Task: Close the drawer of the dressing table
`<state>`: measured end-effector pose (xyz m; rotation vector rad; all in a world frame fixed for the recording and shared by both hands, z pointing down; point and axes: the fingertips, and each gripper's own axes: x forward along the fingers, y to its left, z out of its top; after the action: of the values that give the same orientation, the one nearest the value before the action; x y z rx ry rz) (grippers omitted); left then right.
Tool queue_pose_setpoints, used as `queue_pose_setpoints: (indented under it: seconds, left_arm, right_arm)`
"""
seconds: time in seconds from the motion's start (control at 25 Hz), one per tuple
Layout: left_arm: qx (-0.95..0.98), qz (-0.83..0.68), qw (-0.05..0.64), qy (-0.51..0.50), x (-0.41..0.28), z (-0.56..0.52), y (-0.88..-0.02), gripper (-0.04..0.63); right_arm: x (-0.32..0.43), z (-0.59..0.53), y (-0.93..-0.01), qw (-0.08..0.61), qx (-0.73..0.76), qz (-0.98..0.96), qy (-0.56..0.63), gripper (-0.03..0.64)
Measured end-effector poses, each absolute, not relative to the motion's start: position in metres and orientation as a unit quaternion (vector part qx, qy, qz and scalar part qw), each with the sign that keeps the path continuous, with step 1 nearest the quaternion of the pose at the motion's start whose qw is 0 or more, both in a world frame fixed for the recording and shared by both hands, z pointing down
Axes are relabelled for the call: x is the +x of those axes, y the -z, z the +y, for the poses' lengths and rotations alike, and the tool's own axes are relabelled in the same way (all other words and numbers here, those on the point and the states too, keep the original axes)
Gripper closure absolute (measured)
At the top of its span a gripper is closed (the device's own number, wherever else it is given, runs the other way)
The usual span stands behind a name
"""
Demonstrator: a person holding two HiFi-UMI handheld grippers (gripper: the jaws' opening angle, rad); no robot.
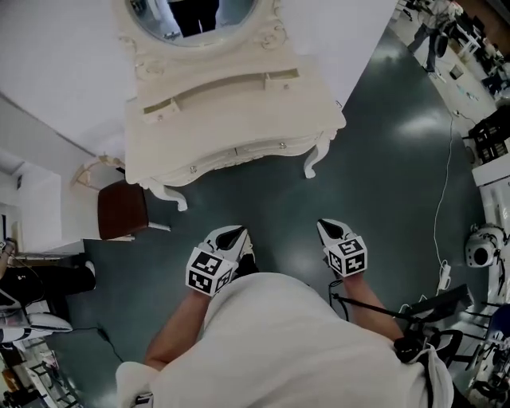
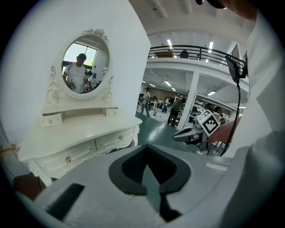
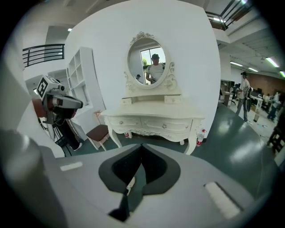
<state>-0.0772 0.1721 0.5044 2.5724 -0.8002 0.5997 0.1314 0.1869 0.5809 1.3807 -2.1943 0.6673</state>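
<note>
Cream-white, the dressing table (image 1: 231, 119) stands with its back to a white wall (image 1: 56, 72), its oval mirror (image 1: 191, 16) above it. Both wide drawers (image 3: 165, 126) in its curved front sit flush with the frame, knobs outward, and the two little drawers on the upper shelf look shut as well. A brown-seated stool (image 1: 122, 209) stands just beside the table's left end, its seat partly under the overhang. At the other end a small bottle (image 3: 199, 137) stands on the floor near the right front leg (image 1: 312, 163). Dark green floor (image 1: 263, 199) lies bare between the table's front edge and the person, a broad open strip. To the right a thin cable (image 1: 441, 215) trails over the floor towards stands and other gear along that side.

Both grippers are held close to the person's white shirt (image 1: 295, 343), well apart from the table and pointing towards it. On the left gripper (image 1: 231, 237) the jaws meet tip to tip with nothing between them. On the right gripper (image 1: 331, 229) the jaws are likewise pressed together and empty. Neither touches anything.
</note>
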Motion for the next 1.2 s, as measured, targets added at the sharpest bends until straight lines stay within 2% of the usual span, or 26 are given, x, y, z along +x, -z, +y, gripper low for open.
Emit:
queue_pose_setpoints:
  seconds: [0.28, 0.52, 1.2]
  left_arm:
    - [0.929, -0.248, 0.172, -0.212, -0.098, 0.054, -0.491, 0.594]
    - [0.925, -0.247, 0.183, -0.224, -0.118, -0.018, -0.5, 0.592]
    - [0.893, -0.339, 0.2, -0.221, -0.057, -0.19, -0.481, 0.592]
  right_arm:
    - [0.123, 0.067, -0.568, 0.221, 0.545, -0.772, -0.242, 0.588]
    - [0.117, -0.018, -0.569, 0.217, 0.558, -0.764, -0.24, 0.58]
    - [0.188, -0.286, -0.603, 0.219, 0.523, -0.788, -0.239, 0.532]
